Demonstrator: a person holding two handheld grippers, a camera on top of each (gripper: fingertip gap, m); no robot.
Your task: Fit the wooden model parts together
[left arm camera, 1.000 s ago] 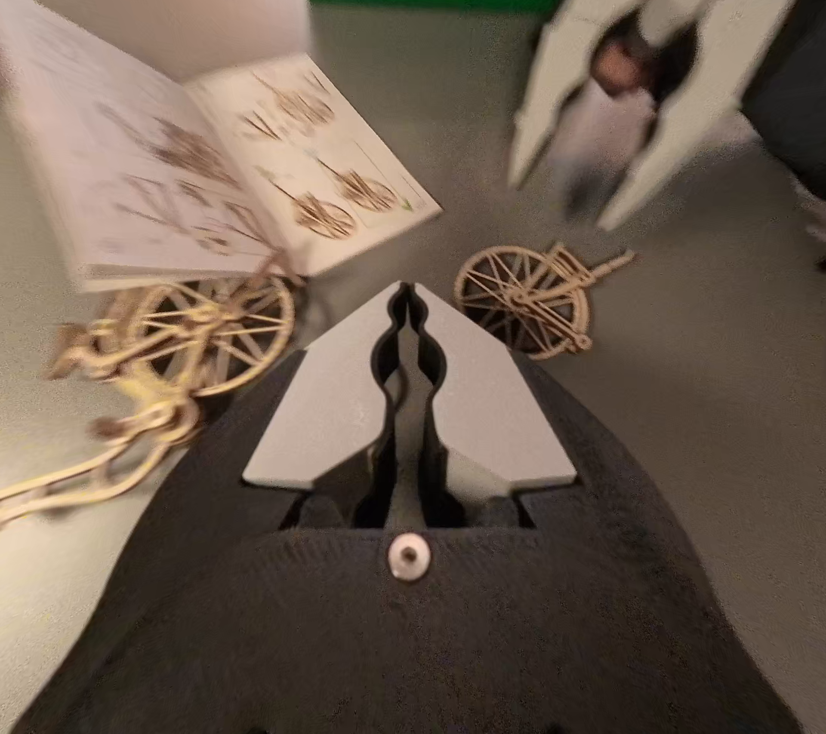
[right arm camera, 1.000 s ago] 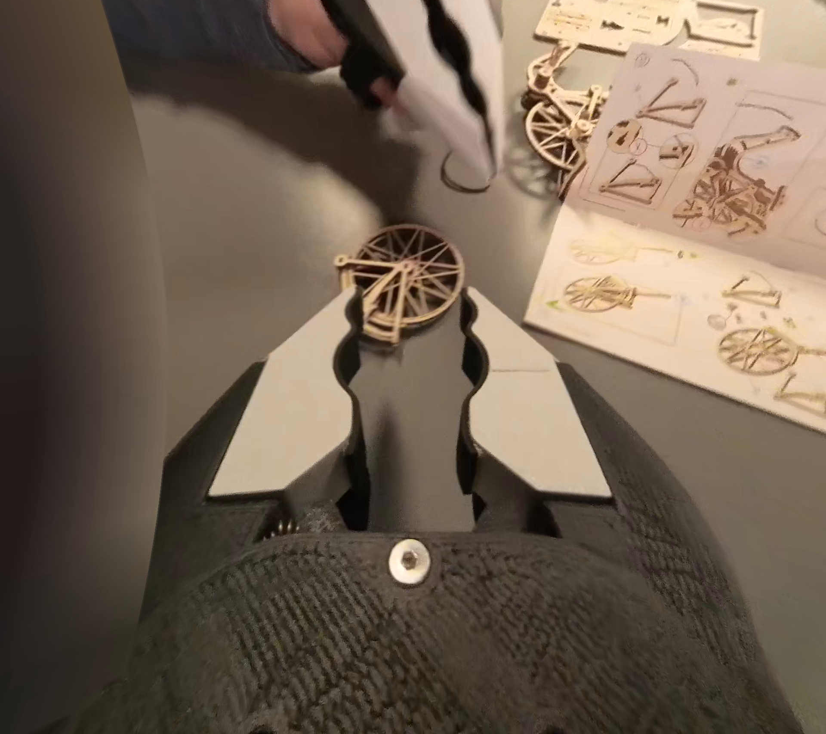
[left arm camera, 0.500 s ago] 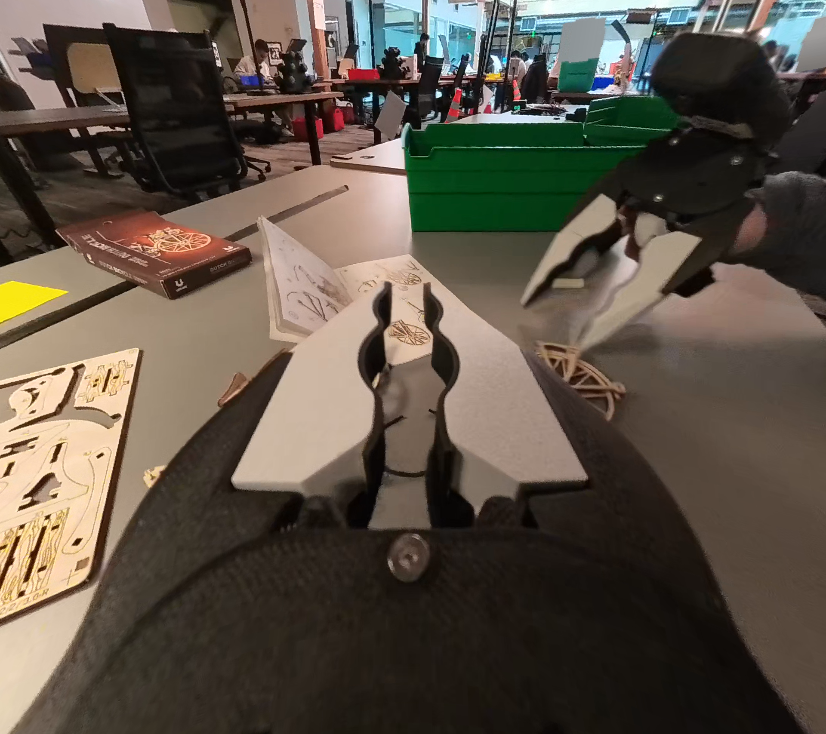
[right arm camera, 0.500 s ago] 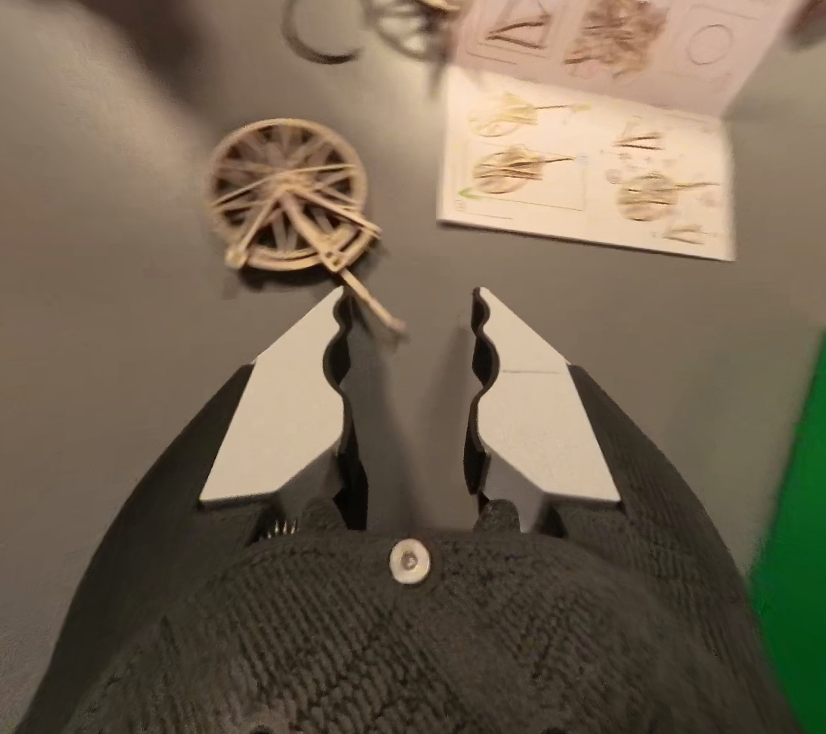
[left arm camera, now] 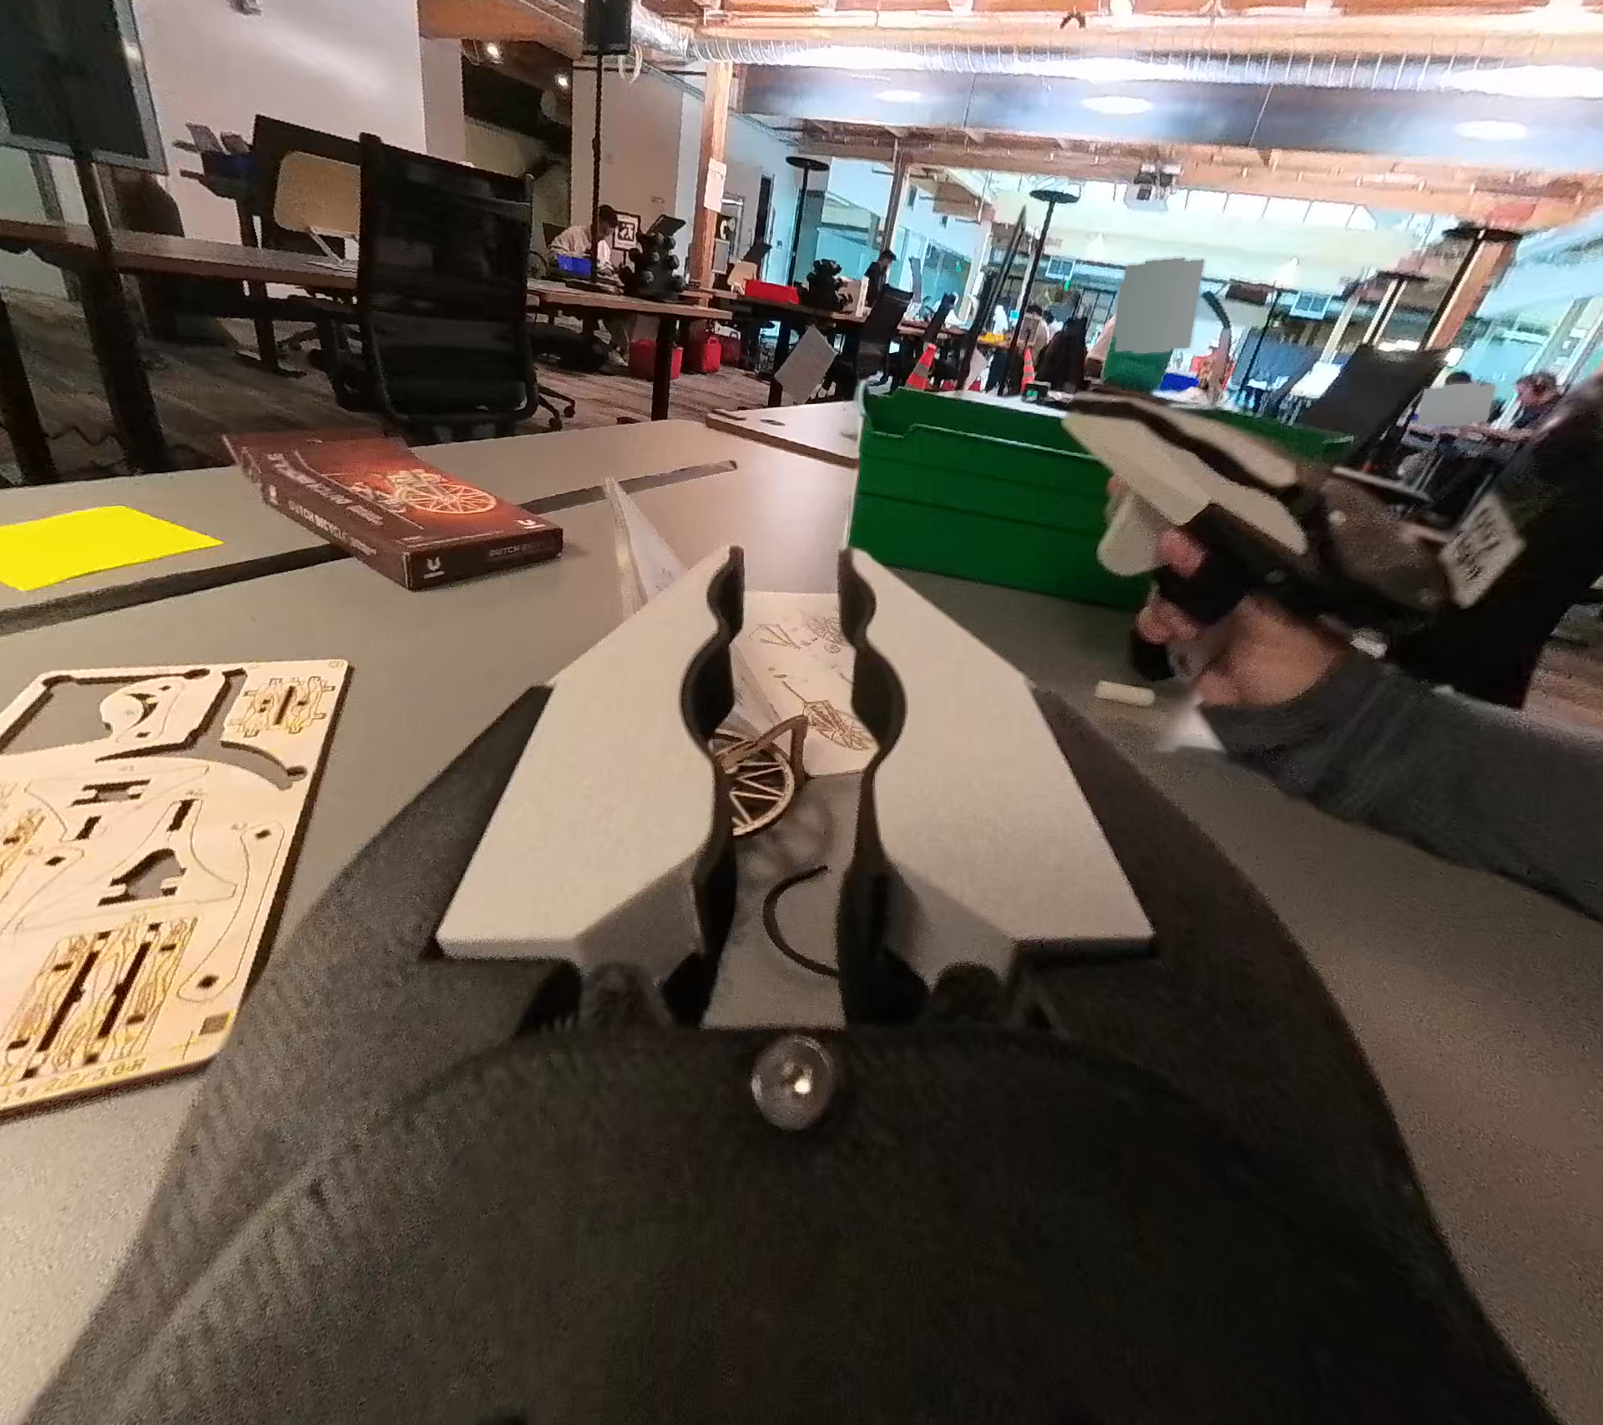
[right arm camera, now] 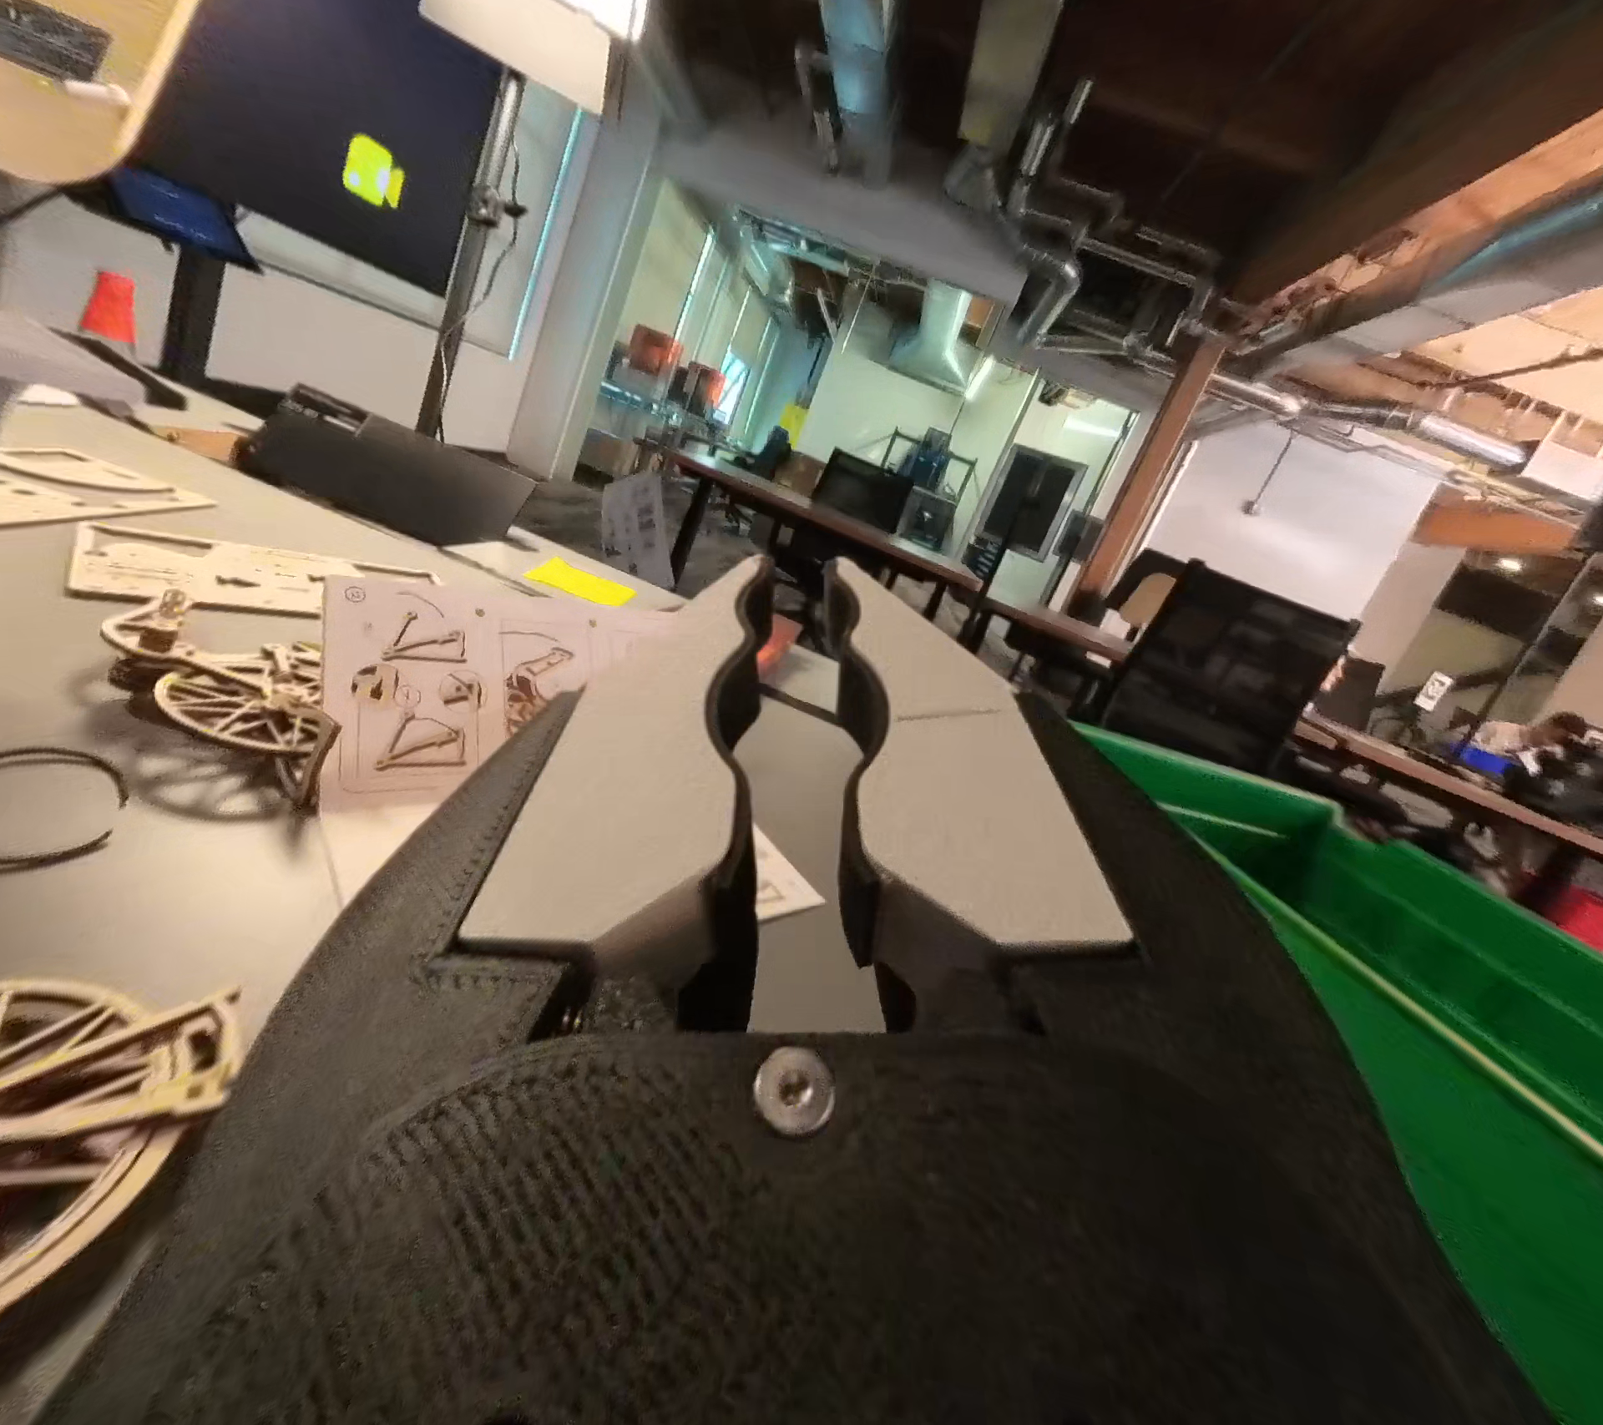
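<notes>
In the left wrist view my left gripper (left arm camera: pixel 791 577) is open and empty, low over the grey table (left arm camera: pixel 451 629). A wooden spoked wheel part (left arm camera: pixel 756 776) and a thin black ring (left arm camera: pixel 794 915) lie on the table between its fingers, untouched. My right gripper (left arm camera: pixel 1110 481) is held in a hand at the right, raised above the table. In the right wrist view my right gripper (right arm camera: pixel 798 585) is narrowly open and empty, pointing across the room. A wooden bicycle frame with a wheel (right arm camera: pixel 234 698) lies at the left. Another wooden wheel assembly (right arm camera: pixel 87 1062) lies at the lower left.
An open instruction booklet (left arm camera: pixel 807 637) (right arm camera: pixel 416 689) lies mid-table. Cut-out wooden sheets (left arm camera: pixel 130 846) (right arm camera: pixel 225 568) lie at the left. A brown box (left arm camera: pixel 390 507) and a yellow note (left arm camera: pixel 87 542) lie farther back. A green bin (left arm camera: pixel 980 507) (right arm camera: pixel 1431 993) stands at the right. A black ring (right arm camera: pixel 61 811) lies beside the frame. From either gripper's tips it is about 15 cm to the wooden wheel assembly (right arm camera: pixel 87 1062).
Both grippers tilted up from facing down at the table to facing across the room. The left opened from shut. The right narrowed and lifted away from the wooden wheel.
</notes>
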